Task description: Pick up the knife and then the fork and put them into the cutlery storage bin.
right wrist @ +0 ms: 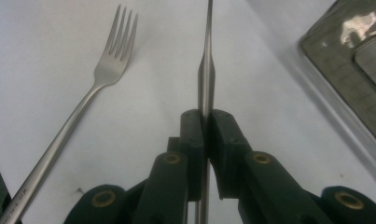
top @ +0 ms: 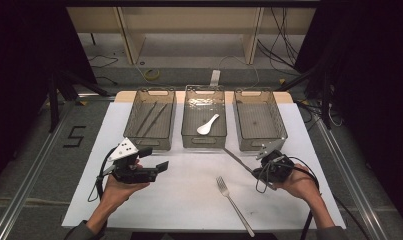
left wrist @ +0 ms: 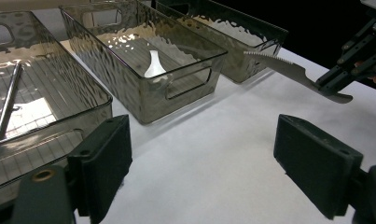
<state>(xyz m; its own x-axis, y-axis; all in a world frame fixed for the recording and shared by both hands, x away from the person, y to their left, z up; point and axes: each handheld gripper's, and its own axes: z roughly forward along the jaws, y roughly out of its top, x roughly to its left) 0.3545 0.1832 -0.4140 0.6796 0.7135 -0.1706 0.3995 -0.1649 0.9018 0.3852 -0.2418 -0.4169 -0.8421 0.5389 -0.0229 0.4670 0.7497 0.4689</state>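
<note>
Steel knife is pinched by its handle in the right gripper, off the table, blade at ten o'clock toward the middle bin. Lift clear of that rim; left gripper's jaws stand spread.

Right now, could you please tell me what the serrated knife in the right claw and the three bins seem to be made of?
Slim serrated knife: apparently polished steel, grey with a bright sheen. Three smoky see-through bins: probably rippled plastic, translucent with wavy glints and moulded handle slots.
</note>
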